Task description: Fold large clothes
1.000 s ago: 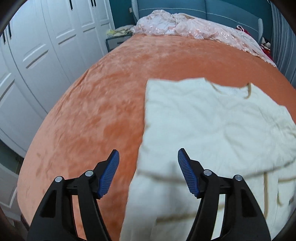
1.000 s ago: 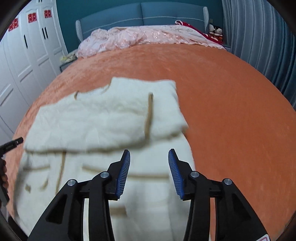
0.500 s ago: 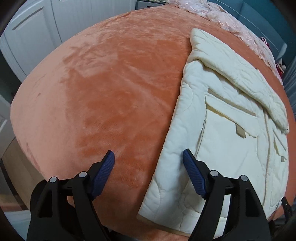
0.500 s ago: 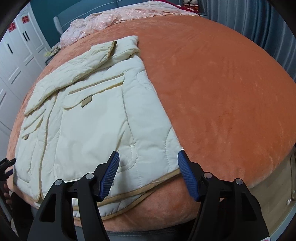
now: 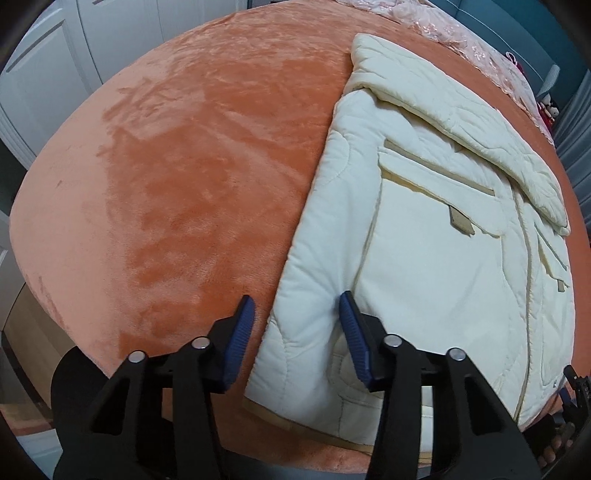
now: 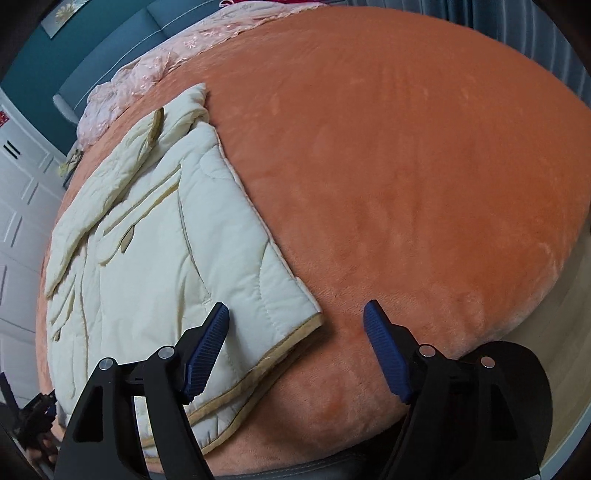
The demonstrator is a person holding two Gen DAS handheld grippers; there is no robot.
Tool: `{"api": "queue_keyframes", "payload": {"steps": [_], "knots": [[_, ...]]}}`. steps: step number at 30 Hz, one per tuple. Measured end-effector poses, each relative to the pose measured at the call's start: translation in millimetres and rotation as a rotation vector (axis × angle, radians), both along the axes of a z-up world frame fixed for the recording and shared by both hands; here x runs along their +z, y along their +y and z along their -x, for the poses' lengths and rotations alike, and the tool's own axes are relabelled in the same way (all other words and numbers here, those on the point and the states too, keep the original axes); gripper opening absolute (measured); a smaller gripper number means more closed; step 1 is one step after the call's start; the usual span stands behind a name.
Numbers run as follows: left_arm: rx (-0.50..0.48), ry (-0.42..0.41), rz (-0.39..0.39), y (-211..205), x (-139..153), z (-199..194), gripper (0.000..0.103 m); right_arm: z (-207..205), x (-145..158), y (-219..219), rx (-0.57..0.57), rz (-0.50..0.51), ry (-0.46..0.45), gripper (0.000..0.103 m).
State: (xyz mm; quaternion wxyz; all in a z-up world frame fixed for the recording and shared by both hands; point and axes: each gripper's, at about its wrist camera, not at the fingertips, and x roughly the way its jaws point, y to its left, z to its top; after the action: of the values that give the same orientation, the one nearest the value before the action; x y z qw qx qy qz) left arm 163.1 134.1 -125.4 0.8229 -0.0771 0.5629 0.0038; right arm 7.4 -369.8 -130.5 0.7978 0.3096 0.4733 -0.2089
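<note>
A cream quilted jacket (image 5: 424, 236) with tan trim lies flat on the orange bed cover (image 5: 192, 170), its sleeves folded across the upper part. My left gripper (image 5: 297, 332) is open and empty, its jaws astride the jacket's left hem corner near the bed's front edge. In the right wrist view the jacket (image 6: 155, 251) lies at left. My right gripper (image 6: 295, 336) is open wide and empty, just before the jacket's right hem corner (image 6: 306, 317).
A pink lacy garment (image 6: 147, 74) is heaped at the far end of the bed by the blue headboard (image 6: 107, 44). White wardrobe doors (image 5: 48, 74) stand along the left. Grey curtains (image 6: 535, 26) hang on the right. Wooden floor (image 6: 569, 354) shows past the bed's front edge.
Both grippers have dropped from above the jacket's middle back to the hem at the bed's front edge. The left one has closed in on the left corner, the right one has opened wider.
</note>
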Motion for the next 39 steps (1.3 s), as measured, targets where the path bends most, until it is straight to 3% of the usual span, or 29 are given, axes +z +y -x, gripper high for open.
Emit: {"api": "queue_keyframes", "payload": {"steps": [2,3,4,5,6,7,13,19,23,27,31,35,39], "knots": [[-0.026,-0.005,-0.015,-7,2,1,0.029,-2,2,3,0.029,0.010,-0.002,0.072],[-0.041,-0.006,-0.008,-10,3,2,0.018,-3,3,6,0.057,-0.010,-0.012,0.060],[-0.047,-0.009,-0.007,-13,5,3,0.012,-5,3,9,0.081,-0.038,-0.020,0.045],[-0.053,-0.014,-0.006,-15,7,3,0.010,-7,4,12,0.093,-0.047,-0.020,0.037],[-0.058,-0.022,-0.005,-16,10,4,0.008,-8,5,16,0.114,-0.061,-0.032,0.013],[-0.061,-0.034,-0.005,-17,14,6,0.007,-9,7,19,0.132,-0.078,-0.048,0.010],[-0.134,-0.122,0.027,-12,54,28,0.007,3,53,37,0.245,-0.007,-0.122,0.007],[-0.277,-0.147,0.003,1,101,83,0.007,48,111,72,0.554,0.138,-0.049,0.007],[-0.359,-0.123,-0.017,19,141,133,0.007,95,146,96,0.701,0.142,-0.011,0.007],[-0.324,-0.225,0.066,34,209,152,0.007,107,202,86,0.612,0.083,-0.134,0.006],[-0.255,-0.384,0.109,29,246,112,0.007,63,243,43,0.436,0.080,-0.352,0.006],[-0.171,-0.461,0.111,15,241,38,0.008,-4,231,5,0.301,0.032,-0.487,0.006],[-0.110,-0.437,0.012,-13,208,-34,0.008,-72,199,-3,0.211,0.010,-0.502,0.006]]}}
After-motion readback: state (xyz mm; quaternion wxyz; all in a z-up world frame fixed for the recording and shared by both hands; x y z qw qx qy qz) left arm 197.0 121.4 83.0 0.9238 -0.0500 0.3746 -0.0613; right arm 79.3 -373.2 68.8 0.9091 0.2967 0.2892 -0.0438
